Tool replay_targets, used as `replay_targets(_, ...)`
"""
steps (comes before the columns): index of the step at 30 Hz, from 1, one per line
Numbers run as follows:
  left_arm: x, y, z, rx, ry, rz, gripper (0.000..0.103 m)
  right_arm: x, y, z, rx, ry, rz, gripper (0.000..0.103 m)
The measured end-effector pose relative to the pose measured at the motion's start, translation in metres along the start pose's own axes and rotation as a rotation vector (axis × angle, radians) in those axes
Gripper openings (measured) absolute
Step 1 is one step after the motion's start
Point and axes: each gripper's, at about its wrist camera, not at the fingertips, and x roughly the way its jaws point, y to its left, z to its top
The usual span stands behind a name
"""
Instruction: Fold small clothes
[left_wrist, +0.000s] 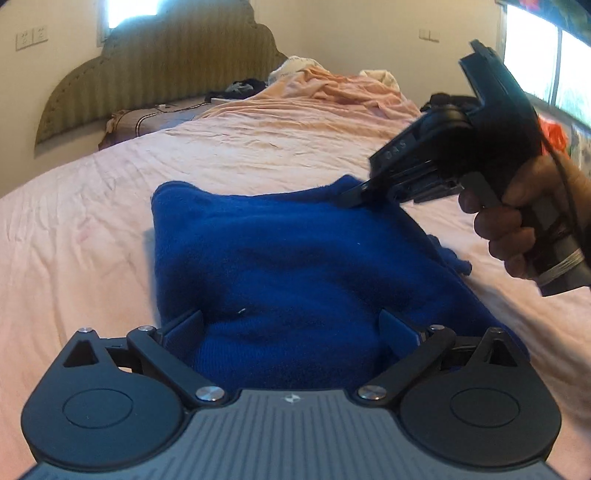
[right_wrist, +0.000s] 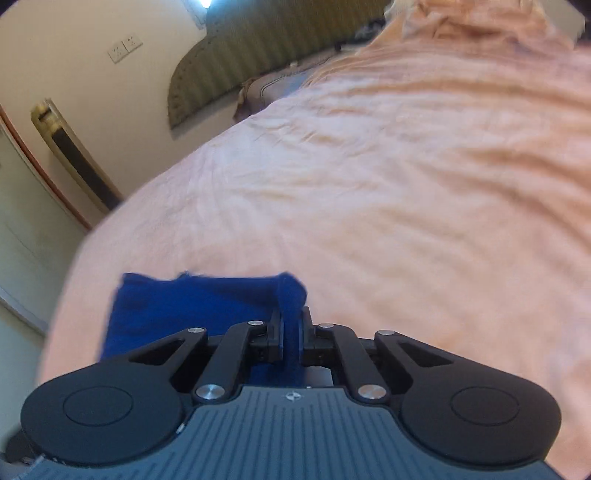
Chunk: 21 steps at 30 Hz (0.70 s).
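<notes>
A blue fleece garment (left_wrist: 280, 251) lies folded on the pink bedsheet (left_wrist: 92, 229). My left gripper (left_wrist: 291, 326) stands open over the garment's near end, with the cloth bulging between its two spread fingers. In the left wrist view my right gripper (left_wrist: 360, 195), held by a hand (left_wrist: 517, 221), pinches the garment's far right corner. The right wrist view shows that gripper (right_wrist: 291, 325) shut on a ridge of the blue garment (right_wrist: 192, 306), which spreads to the left of its fingers.
The pink bedsheet (right_wrist: 406, 206) covers a wide bed with a padded headboard (left_wrist: 159, 70) at the far end. Crumpled bedding and clothes (left_wrist: 332, 85) pile up near the pillows. A window (left_wrist: 546, 51) is at the right, a door frame (right_wrist: 44, 170) at the left.
</notes>
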Motion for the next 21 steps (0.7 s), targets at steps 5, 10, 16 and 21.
replay_targets(5,0.000,-0.002,-0.003,0.015,-0.012,0.002,0.103,-0.005,-0.024,-0.014,0.093,-0.034,0.012,0.025)
replay_targets(10,0.002,-0.003,-0.003,0.018,-0.016,0.006,0.103,-0.051,-0.010,-0.020,0.075,-0.220,0.005,0.035)
replay_targets(16,0.001,-0.006,-0.003,0.023,-0.017,0.015,0.103,-0.048,0.039,-0.034,-0.115,-0.136,0.103,0.045)
replay_targets(21,0.001,-0.006,-0.003,0.023,-0.023,0.014,0.103,-0.011,0.060,-0.055,-0.324,-0.057,0.006,0.039)
